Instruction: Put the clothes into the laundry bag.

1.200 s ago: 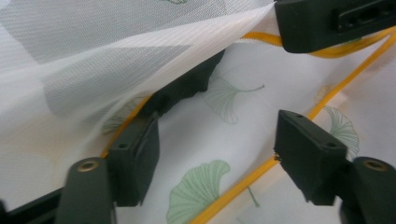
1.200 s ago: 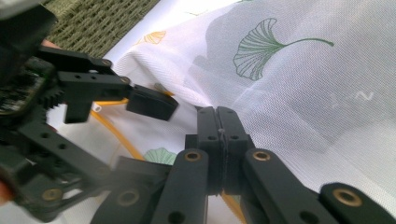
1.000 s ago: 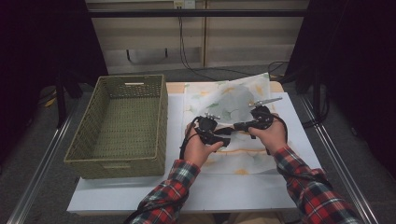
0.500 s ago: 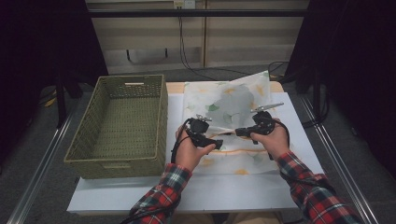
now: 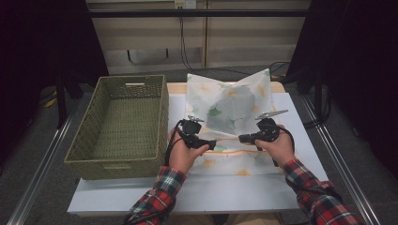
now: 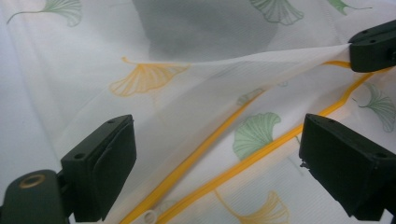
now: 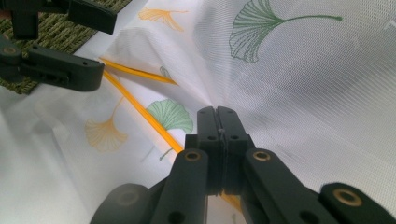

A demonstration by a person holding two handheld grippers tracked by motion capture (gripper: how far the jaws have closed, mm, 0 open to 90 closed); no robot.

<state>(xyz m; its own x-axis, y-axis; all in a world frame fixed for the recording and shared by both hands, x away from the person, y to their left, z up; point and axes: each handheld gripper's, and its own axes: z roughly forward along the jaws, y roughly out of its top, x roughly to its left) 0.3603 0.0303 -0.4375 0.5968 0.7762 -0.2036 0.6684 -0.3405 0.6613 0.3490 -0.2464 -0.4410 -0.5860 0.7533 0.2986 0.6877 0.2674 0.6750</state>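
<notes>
Black jaws of the right gripper (image 7: 218, 122) pinch the mesh laundry bag (image 5: 230, 101) by its orange zipper (image 6: 243, 163) edge; the left gripper (image 6: 215, 144) has just been opening, clear of the fabric. Lifted single-handed, the sheer ginkgo-printed bag, lying on the table (image 5: 206, 192) beside the wicker basket (image 5: 89, 157), could sag or slip.

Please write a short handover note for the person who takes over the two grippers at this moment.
Left gripper: open, jaws just opened wider, mesh laundry bag lies between them but is not pinched.
Right gripper: shut on the bag's mesh beside the orange zipper, holding it lifted.
Bag lies on the white table, right of the wicker basket.
Done: zipper looks open.
Left: probably regrip with the left gripper.
</notes>
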